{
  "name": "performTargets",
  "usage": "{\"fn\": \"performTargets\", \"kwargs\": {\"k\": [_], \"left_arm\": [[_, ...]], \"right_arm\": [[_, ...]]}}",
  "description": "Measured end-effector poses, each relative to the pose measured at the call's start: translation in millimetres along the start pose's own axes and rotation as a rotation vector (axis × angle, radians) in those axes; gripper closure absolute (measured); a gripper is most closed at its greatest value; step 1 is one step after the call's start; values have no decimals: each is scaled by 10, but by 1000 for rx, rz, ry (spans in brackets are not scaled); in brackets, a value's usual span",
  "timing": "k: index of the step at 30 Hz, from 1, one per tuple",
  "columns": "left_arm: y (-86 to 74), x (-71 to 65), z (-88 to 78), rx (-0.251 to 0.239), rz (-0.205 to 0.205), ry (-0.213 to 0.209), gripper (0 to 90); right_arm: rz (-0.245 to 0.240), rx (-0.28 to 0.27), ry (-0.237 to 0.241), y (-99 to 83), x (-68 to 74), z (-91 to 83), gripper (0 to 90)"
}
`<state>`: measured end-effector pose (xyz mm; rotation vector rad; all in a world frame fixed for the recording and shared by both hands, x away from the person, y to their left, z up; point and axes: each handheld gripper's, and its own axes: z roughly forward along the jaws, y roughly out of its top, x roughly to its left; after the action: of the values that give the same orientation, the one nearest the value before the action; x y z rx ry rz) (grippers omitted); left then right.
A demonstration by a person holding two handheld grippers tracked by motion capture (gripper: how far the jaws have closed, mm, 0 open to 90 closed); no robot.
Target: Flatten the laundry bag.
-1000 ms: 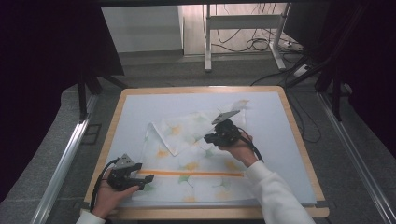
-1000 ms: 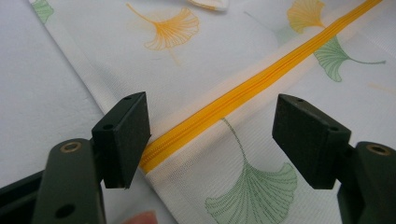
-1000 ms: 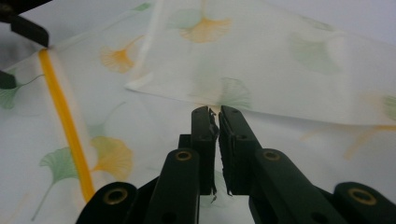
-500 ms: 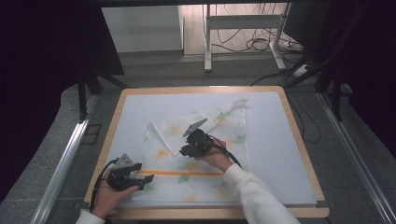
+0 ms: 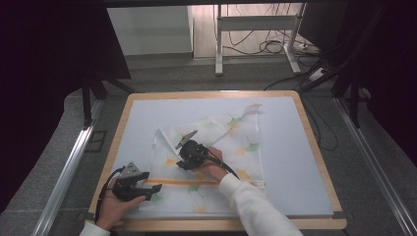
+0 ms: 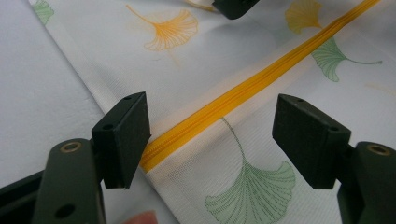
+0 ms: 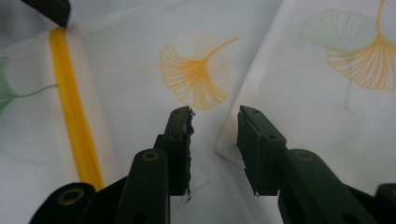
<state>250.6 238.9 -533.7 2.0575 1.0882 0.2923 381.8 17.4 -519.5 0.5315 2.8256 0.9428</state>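
The folding of the leaf-print cloth (image 5: 211,157) at centre frame on the tabletop (image 5: 295,147) looks mid-step. The right gripper (image 5: 183,156), jaws just opened and empty, rests over the folded corner. The left gripper (image 5: 147,189), jaws apart, straddles the yellow zipper (image 6: 243,91). Next calls for smoothing the fold. No containers.

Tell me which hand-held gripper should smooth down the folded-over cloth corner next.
Right. The right hand-held gripper hovers over the folded corner, jaws just opened with nothing between them. The left hand-held gripper sits at the zipper end, likely steadying the cloth.
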Motion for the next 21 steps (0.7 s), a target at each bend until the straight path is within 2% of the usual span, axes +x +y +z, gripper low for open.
{"fn": "performTargets", "kwargs": {"k": [2,4,12,17,21], "left_arm": [[0,2,-1,0,2,-1,276],[-1,2,-2,-1,2,-2,277],[0,-7,-2,0,3,-4,276],[0,-7,0,1,2,-2,276],[0,-3,0,4,4,-2,276]], "right_arm": [[5,19,-19,-1,-20,38,615],[19,10,-23,-3,-47,47,621],[5,22,-50,-9,-87,41,732],[8,37,-81,9,-102,43,855],[30,34,-61,4,-137,40,867]]}}
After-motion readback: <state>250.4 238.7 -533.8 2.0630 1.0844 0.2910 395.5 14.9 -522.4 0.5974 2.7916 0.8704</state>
